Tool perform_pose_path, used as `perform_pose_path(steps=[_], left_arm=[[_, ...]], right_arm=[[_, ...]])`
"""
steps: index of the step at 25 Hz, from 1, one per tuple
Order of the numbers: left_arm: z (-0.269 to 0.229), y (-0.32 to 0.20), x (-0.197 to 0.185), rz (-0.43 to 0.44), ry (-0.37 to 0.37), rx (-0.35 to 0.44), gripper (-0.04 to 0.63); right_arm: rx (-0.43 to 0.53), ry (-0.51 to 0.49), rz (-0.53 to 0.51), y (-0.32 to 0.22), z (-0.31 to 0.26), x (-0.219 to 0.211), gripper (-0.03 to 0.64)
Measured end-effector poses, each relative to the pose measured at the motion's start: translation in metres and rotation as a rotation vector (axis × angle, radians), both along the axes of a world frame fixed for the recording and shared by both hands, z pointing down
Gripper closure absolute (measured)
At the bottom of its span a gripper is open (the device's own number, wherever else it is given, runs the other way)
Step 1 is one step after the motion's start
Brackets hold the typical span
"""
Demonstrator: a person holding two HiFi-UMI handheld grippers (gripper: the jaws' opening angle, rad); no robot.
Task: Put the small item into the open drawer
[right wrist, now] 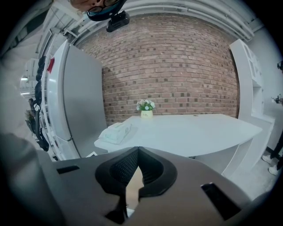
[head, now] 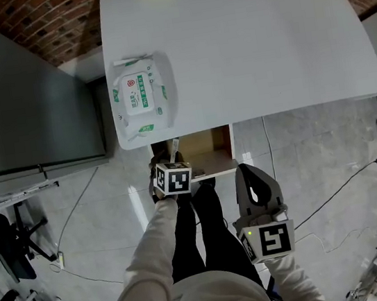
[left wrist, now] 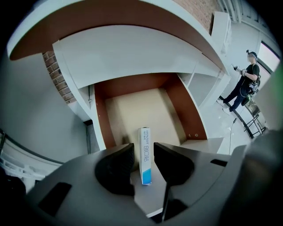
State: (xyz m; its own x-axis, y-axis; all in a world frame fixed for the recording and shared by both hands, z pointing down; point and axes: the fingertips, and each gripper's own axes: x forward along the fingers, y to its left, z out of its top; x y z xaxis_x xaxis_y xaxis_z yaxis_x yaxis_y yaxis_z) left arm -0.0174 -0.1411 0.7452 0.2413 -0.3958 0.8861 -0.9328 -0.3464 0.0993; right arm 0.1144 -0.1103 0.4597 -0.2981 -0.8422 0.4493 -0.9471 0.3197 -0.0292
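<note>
While the left gripper [head: 171, 154] hangs at the mouth of the open drawer [head: 210, 151], its jaws stand wide apart. Left gripper view: small white box [left wrist: 145, 155], blue at its near end, lies lengthwise between the two jaws; slim gaps show on both sides, pads not pressing on it. Near end of box sits over the drawer's pale front edge, far end points in over the beige drawer floor. Whether it rests fully flat cannot be told. Drawer walls brown, drawer pulled out from under the white table [head: 242, 40].

Right gripper [head: 249, 172] is held low by the person's right side, well apart from the drawer. Right gripper view: jaw tips meet, nothing between them; closed and empty.

On the table: pack of wet wipes [head: 139, 94] near the left front corner; small flower pot [right wrist: 146, 108] at the far edge against the brick wall [right wrist: 177, 66]. Grey cabinet [head: 18, 87] stands beside the table's left end. Another person [left wrist: 245, 79] stands far off in the left gripper view
</note>
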Motion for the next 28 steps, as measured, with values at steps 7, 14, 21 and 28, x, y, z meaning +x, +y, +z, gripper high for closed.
perform_pose_path(steps=[7, 14, 21, 28], left_arm=[[-0.047, 0.008, -0.004, 0.021, 0.058, 0.070, 0.453], [-0.109, 0.007, -0.012, 0.023, 0.114, 0.189, 0.485], [-0.173, 0.007, -0.017, 0.050, 0.171, 0.284, 0.509], [-0.221, 0.010, -0.020, 0.095, 0.195, 0.395, 0.515]], right_arm=[[0.027, -0.007, -0.002, 0.005, -0.012, -0.009, 0.591], [0.039, -0.018, 0.008, 0.012, -0.018, -0.018, 0.591], [0.061, -0.026, 0.021, 0.019, -0.029, -0.030, 0.591], [0.091, -0.032, 0.039, 0.025, -0.043, -0.034, 0.591]])
